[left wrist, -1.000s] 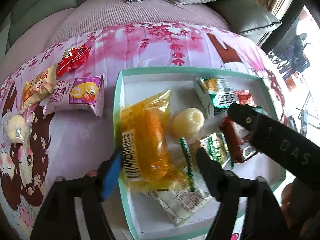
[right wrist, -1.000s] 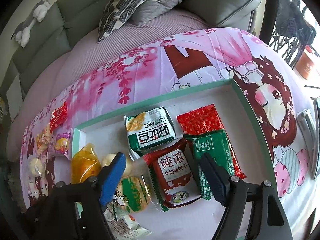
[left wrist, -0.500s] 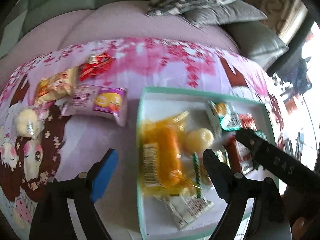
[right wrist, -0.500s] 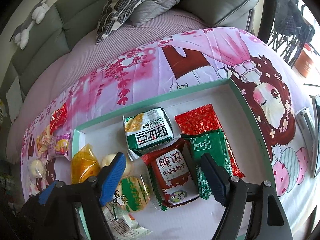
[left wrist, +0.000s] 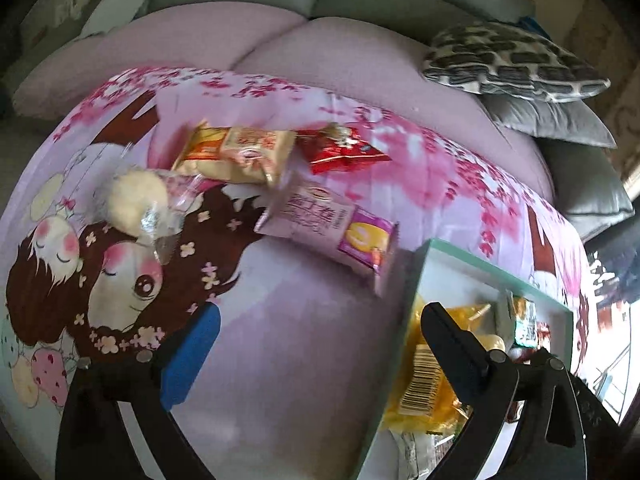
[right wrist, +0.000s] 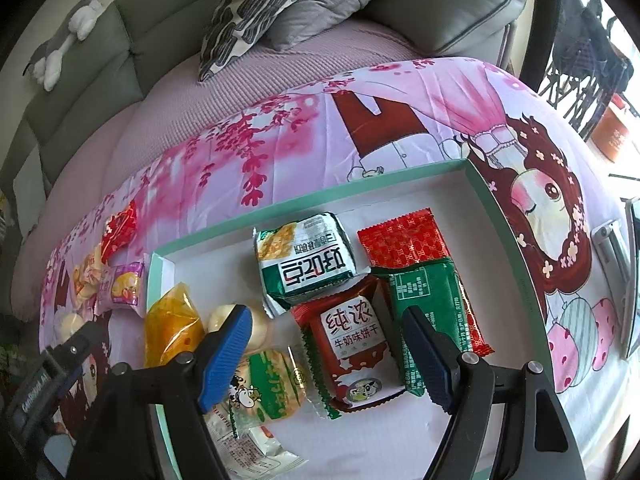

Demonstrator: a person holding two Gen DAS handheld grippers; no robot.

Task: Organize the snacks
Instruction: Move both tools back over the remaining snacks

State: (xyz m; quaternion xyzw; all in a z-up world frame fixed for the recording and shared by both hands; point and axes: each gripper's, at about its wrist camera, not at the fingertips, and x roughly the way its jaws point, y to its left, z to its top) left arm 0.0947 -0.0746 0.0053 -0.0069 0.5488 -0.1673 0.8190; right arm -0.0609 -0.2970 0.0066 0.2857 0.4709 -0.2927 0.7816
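On cloth: four loose snacks (left wrist: 332,222), maybe; left tongs (left wrist: 320,356) opening, right tongs (right wrist: 328,354) apart, both empty.

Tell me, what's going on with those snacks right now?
Left gripper jaws opening, empty, over the cloth. Right gripper open above the tray. Purple snack pack nearest outside, nothing blocking.

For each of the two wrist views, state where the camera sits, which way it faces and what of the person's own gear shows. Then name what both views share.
Left wrist: on the left gripper, angled down at the printed cloth beside the tray; its own two fingers show, jaws opening, nothing between them.
Right wrist: on the right gripper, angled down into the tray; its own open fingers frame the red biscuit packet, and the left gripper shows at the lower left.
Shared: tray, orange packet, purple packet, patterned cushion.
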